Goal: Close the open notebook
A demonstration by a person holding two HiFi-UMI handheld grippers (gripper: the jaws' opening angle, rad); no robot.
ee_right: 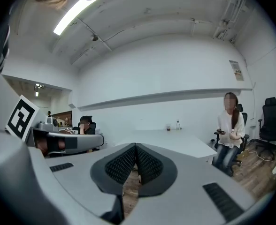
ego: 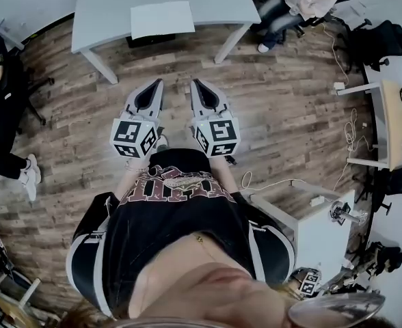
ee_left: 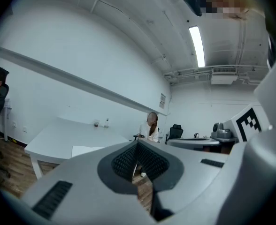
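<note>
Fingers of the left gripper and right gripper are pressed together, gripping nothing, over the wooden floor. The white notebook lies flat on the grey table ahead, well apart from both.

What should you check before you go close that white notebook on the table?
1. Notebook on the table: ok.
2. Left gripper empty, jaws together: ok.
3. Right gripper empty, jaws together: ok.
4. Grippers within reach of the notebook: not ok, floor lies between.
5. Notebook open: cannot tell, only a flat white shape shows.
</note>
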